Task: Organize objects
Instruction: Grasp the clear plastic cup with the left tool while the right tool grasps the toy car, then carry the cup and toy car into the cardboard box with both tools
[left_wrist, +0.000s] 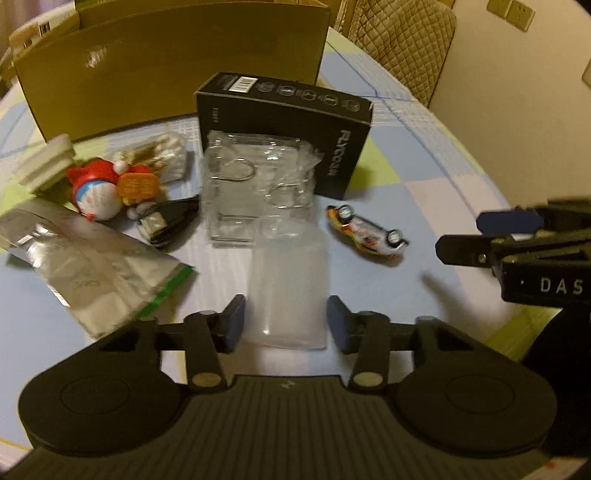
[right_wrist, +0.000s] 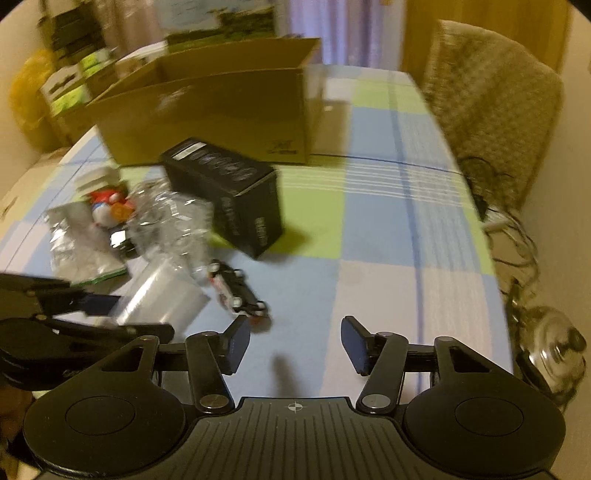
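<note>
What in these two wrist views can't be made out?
- Cardboard box interior: left wrist view, hidden by its front wall.
- Black box lettering: right wrist view, motion-blurred.
- Item behind the Doraemon figure: left wrist view, blurred and part-covered.

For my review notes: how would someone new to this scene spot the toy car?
Find the big cardboard box at the table's far side, then the black carton standing before it. The toy car lies nearer, right of the clear plastic packaging: small, white and orange, flipped over with wheels showing.
</note>
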